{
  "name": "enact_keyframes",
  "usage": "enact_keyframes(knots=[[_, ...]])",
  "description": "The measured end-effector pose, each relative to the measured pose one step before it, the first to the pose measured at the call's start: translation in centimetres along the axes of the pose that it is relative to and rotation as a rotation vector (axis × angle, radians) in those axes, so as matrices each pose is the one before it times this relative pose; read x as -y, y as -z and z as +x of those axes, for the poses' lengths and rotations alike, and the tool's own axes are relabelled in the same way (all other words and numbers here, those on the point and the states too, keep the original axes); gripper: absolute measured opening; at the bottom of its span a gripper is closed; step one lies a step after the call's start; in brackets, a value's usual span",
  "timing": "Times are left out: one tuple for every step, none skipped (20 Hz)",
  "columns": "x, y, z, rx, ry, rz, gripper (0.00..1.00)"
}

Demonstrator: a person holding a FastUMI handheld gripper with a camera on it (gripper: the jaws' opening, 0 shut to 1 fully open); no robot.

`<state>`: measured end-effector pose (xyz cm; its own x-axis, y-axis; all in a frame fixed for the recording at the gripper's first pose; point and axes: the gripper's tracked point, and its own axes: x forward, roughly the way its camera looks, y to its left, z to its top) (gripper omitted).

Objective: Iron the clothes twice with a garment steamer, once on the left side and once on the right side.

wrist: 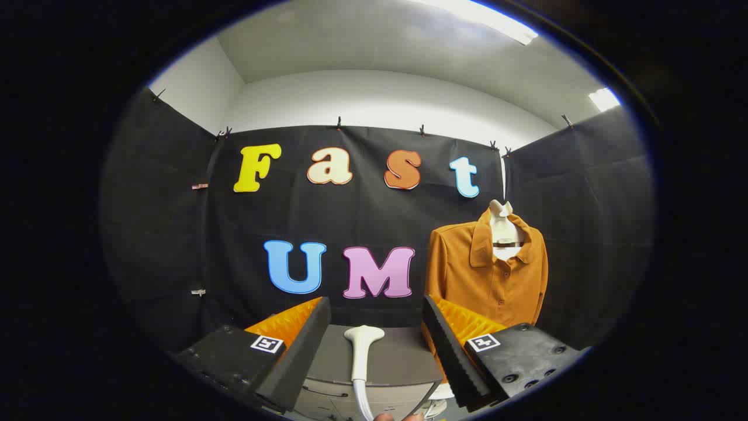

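The gripper [374, 345] has its fingers spread apart, holding nothing. The steamer head [362, 345] lies between them on a grey cabinet [403, 359]. The orange shirt [488, 275] hangs far right. Steaming appears not yet begun.

steamer [363, 349] on cabinet [403, 362], between fingers | shirt [488, 272] behind right finger

grey cabinet [403, 362] at booth wall | clips [200, 186] on cloth | ceiling lights [502, 26] lit
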<state>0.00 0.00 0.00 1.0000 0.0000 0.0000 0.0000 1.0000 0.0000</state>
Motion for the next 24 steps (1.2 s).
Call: enact_keyframes(knots=[[0.002,0.019,0.085,-0.00470,0.00094,0.00141,0.98],[-0.120,0.061,-0.005,-0.00515,0.00078,0.00224,0.98],[0.045,-0.056,0.005,-0.00218,0.00164,0.00428,0.98],[0.232,0.078,0.085,-0.00577,0.00354,0.00323,0.98],[0.198,0.209,0.012,-0.00813,0.00479,0.00024,0.98],[-0.056,0.071,0.077,-0.00660,0.00144,0.00019,0.98],[-0.034,-0.003,-0.035,-0.00396,-0.00075,-0.00097,0.98],[0.074,-0.064,0.003,0.00006,-0.00044,-0.00106,0.98],[0.014,-0.157,-0.047,0.00358,-0.00002,-0.00195,0.98],[0.131,-0.072,-0.061,0.00495,0.00076,-0.00367,0.98],[-0.041,-0.065,0.013,0.00197,0.00098,-0.00517,0.98],[-0.011,0.009,-0.037,0.00055,-0.00061,-0.00229,0.98],[-0.169,-0.123,-0.088,0.00262,-0.00199,0.00091,0.98],[-0.068,-0.237,-0.101,0.00605,-0.00252,0.00506,0.98],[-0.240,-0.236,-0.143,0.00722,-0.00639,0.00832,0.98],[-0.216,-0.019,-0.065,0.00328,-0.00488,0.00504,0.98],[-0.069,-0.017,-0.120,0.00235,-0.00397,0.00104,0.98],[0.041,-0.082,-0.057,0.00162,-0.00079,-0.00303,0.98],[-0.006,-0.015,-0.038,-0.00064,0.00053,-0.00415,0.98],[-0.057,0.022,-0.069,0.00005,0.00013,-0.00316,0.98],[-0.034,-0.005,-0.117,-0.00002,0.00194,-0.00263,0.98],[0.044,0.068,0.049,-0.00188,0.00027,-0.00294,0.98],[0.093,0.121,-0.046,-0.00407,-0.00016,-0.00259,0.98],[-0.065,0.166,-0.015,-0.00546,0.00161,-0.00119,0.98]])
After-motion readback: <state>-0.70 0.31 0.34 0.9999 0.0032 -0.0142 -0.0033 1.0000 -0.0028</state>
